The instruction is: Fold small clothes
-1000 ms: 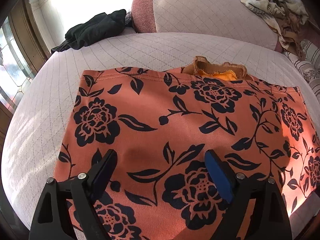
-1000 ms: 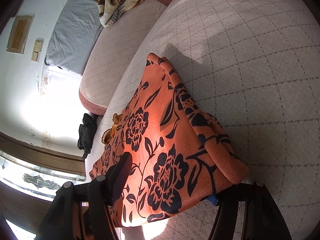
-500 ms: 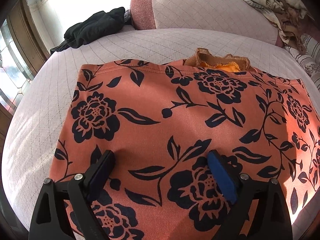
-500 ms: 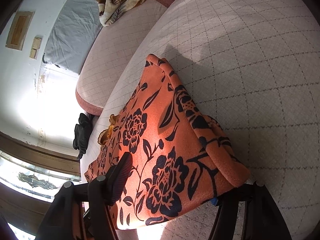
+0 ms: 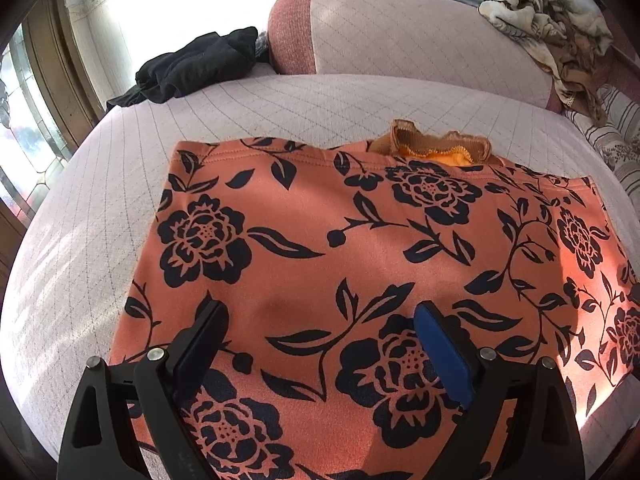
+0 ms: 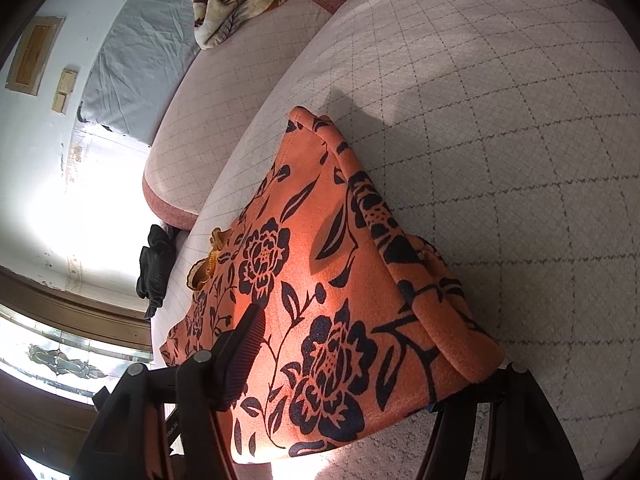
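An orange garment with black flowers (image 5: 360, 240) lies flat on the quilted pink cushion (image 5: 280, 108). A brown and orange piece (image 5: 436, 148) peeks out at its far edge. My left gripper (image 5: 320, 340) is open, its jaws wide apart just above the garment's near part. In the right wrist view the same garment (image 6: 320, 280) lies between the jaws of my right gripper (image 6: 352, 360), which is open. Its right finger is under the garment's folded corner (image 6: 472, 360), mostly hidden.
A black garment (image 5: 192, 68) lies at the cushion's far left. A beige patterned blanket (image 5: 552, 12) hangs over the backrest (image 5: 400, 32) at far right. A window and wooden frame (image 5: 40, 92) stand left. Bare cushion (image 6: 500, 120) spreads right of the garment.
Both grippers stay open over the garment. The left view has drifted slightly forward; the right view has shifted little. The garment has not visibly moved.
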A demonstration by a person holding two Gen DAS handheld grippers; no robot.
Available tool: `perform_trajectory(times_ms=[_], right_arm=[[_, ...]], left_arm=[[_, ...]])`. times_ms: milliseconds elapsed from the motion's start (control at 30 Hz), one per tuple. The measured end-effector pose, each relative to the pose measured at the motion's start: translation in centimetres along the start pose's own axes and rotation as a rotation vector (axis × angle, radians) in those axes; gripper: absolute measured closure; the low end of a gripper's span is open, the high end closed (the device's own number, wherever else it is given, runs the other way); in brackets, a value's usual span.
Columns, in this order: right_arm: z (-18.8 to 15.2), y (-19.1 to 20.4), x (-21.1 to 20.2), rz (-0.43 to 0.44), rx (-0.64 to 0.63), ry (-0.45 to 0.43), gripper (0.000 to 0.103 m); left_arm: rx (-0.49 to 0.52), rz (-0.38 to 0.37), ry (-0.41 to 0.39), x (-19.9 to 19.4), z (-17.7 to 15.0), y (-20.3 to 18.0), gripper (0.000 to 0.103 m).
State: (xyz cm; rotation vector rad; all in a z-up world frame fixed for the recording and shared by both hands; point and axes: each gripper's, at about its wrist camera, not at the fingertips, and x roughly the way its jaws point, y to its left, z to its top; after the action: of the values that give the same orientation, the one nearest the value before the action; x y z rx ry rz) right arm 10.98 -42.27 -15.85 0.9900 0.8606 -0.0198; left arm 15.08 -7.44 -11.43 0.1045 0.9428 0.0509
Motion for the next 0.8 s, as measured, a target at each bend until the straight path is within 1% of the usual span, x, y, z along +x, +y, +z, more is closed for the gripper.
perform_trajectory(times_ms=[33,67,100,133,167,200,233,267,300,333,400,433,500,533,600,633,667,700,733,767,800], right_arm=[[0.0,0.0,0.0,0.002,0.004,-0.003,0.035],[0.0,-0.1,0.0,0.001,0.011,-0.012,0.035],[0.1,-0.1,0.1,-0.003,0.019,-0.014,0.035],[0.1,0.0,0.2,-0.011,0.014,-0.013,0.035],[0.2,0.4,0.3,-0.029,-0.011,-0.008,0.039],[0.3,1.0,0.5,-0.057,-0.053,0.000,0.067],[0.5,1.3,1.0,-0.088,-0.084,0.021,0.085],[0.7,1.7,1.1,-0.102,-0.094,0.026,0.086],[0.7,2.5,1.0,-0.120,-0.123,0.014,0.086],[0.7,4.1,0.5,-0.136,-0.180,-0.012,0.087],[0.0,8.7,-0.7,-0.146,-0.319,-0.072,0.087],[-0.5,11.5,-1.2,-0.141,-0.395,-0.094,0.087],[-2.8,17.3,-1.6,-0.127,-0.566,-0.134,0.087],[-4.3,20.2,-1.4,-0.111,-0.645,-0.140,0.087],[-8.4,25.2,-0.3,-0.079,-0.797,-0.135,0.087],[-10.8,27.2,0.9,-0.069,-0.867,-0.112,0.087],[-13.3,28.7,2.6,-0.067,-0.927,-0.072,0.087],[-15.8,29.6,4.6,-0.070,-0.976,-0.021,0.087],[-18.3,30.0,7.1,-0.084,-1.015,0.041,0.087],[-20.6,29.8,9.9,-0.116,-1.052,0.115,0.087],[-22.7,29.1,12.9,-0.154,-1.076,0.199,0.087]], left_arm=[[0.017,0.007,0.014,0.7,-0.4,-0.4,0.009],[0.038,0.010,0.045,1.8,-0.8,-0.8,0.008],[0.042,0.019,0.006,1.9,-1.1,-0.9,0.006],[0.044,0.017,0.007,1.8,-0.9,-0.9,0.006],[0.032,0.002,0.023,1.8,-0.7,-0.7,0.006],[0.014,-0.026,0.036,1.7,-0.4,-0.2,0.007],[-0.005,-0.054,0.044,1.3,-0.2,0.4,0.007],[-0.029,-0.076,0.030,0.6,-0.1,1.3,0.007],[-0.054,-0.088,0.000,-0.5,-0.2,2.4,0.007],[-0.081,-0.093,-0.033,-1.7,-0.4,3.8,0.007],[-0.144,-0.099,-0.097,-4.3,-1.0,7.3,0.007],[-0.188,-0.087,-0.127,-5.6,-1.6,9.4,0.007],[-0.278,-0.052,-0.183,-7.6,-3.1,13.7,0.007],[-0.329,-0.020,-0.204,-8.3,-3.9,16.0,0.007],[-0.431,0.050,-0.231,-8.9,-5.6,20.3,0.007],[-0.479,0.085,-0.235,-8.8,-6.4,22.1,0.007],[-0.525,0.108,-0.228,-8.4,-7.2,23.7,0.007],[-0.563,0.115,-0.211,-7.8,-8.0,25.0,0.007],[-0.591,0.117,-0.193,-7.0,-8.7,26.0,0.007],[-0.612,0.121,-0.174,-6.2,-9.1,26.6,0.007],[-0.636,0.106,-0.150,-5.9,-9.3,27.0,0.009]])
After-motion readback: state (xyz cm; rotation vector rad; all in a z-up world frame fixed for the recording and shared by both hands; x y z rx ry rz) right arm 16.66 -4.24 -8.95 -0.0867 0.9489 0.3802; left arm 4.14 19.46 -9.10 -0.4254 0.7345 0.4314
